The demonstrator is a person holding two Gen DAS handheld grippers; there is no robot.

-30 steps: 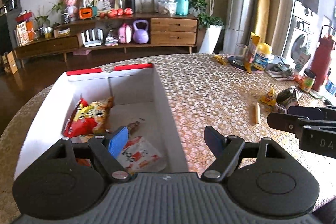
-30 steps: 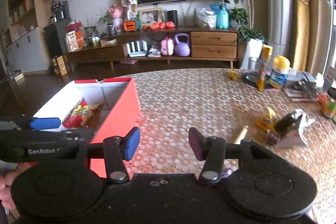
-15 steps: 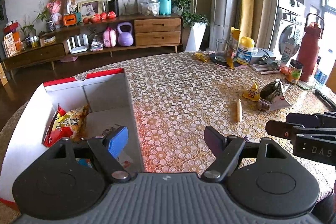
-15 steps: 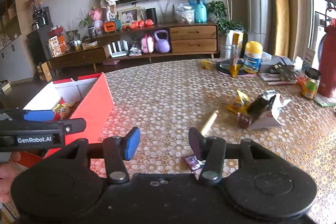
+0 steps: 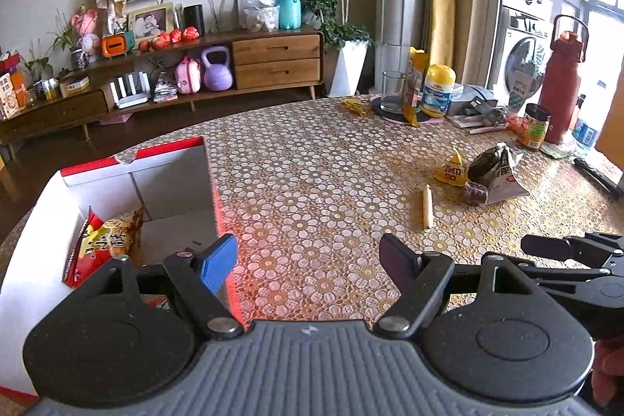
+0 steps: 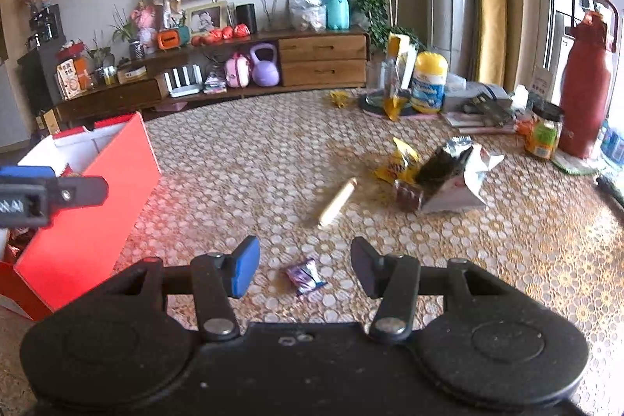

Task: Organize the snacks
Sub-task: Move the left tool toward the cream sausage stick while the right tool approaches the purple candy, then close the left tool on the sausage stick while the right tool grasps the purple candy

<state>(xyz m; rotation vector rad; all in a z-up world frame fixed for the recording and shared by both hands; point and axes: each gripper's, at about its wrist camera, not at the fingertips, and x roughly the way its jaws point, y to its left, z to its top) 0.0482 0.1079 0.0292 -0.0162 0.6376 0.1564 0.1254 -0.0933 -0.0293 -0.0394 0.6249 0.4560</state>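
A red box with a white inside (image 5: 171, 182) (image 6: 97, 197) stands at the table's left and holds a red-and-yellow snack bag (image 5: 107, 236). My left gripper (image 5: 308, 264) hangs open and empty over the box's right wall. My right gripper (image 6: 304, 266) is open with nothing held; a small purple candy (image 6: 306, 276) lies on the table just below the gap. Further right lie a tan stick snack (image 6: 337, 202) (image 5: 427, 207), a yellow packet (image 6: 399, 164) (image 5: 452, 170), a dark round candy (image 5: 475, 192) and a torn silver-white wrapper (image 6: 456, 178) (image 5: 499, 174).
The round table carries a flower-patterned cloth (image 5: 312, 174). At its far right stand a glass (image 5: 393, 92), a yellow-capped bottle (image 6: 429, 82), a red flask (image 6: 587, 80), a jar (image 6: 544, 133) and papers. A wooden sideboard (image 5: 273, 61) lines the back wall.
Both views have swung to the right, away from the box. The right gripper has come down and the purple candy now shows between its fingers. Neither jaw width has changed.
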